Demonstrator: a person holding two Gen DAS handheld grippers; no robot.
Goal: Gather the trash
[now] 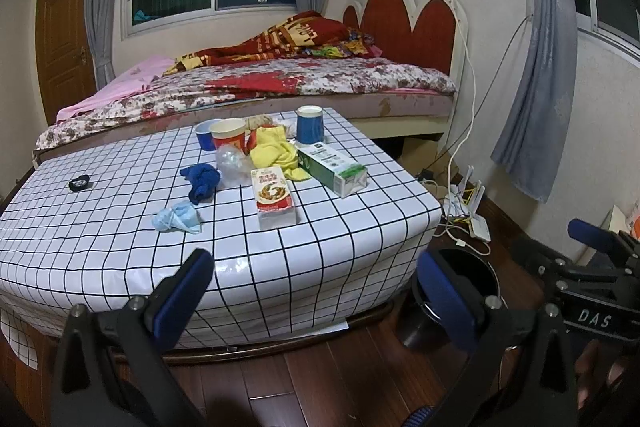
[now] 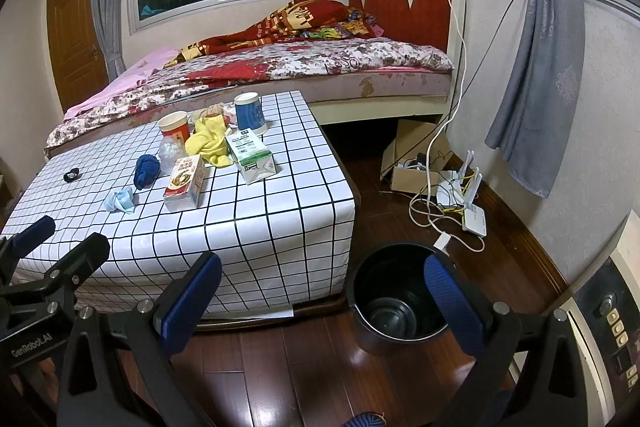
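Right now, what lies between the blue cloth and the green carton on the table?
The red-and-white box, nearer the front edge, sits between the blue cloth and green carton; the right wrist view shows it.

Indoor lamp light – dim | floor [image 2: 304, 367] glare | fisheye edges bent – dark corners

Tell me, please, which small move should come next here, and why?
Probably reach the left tongs forward to the crumpled face mask, the litter nearest them. Both tongs are open and empty, and the black bin on the floor holds nothing yet.
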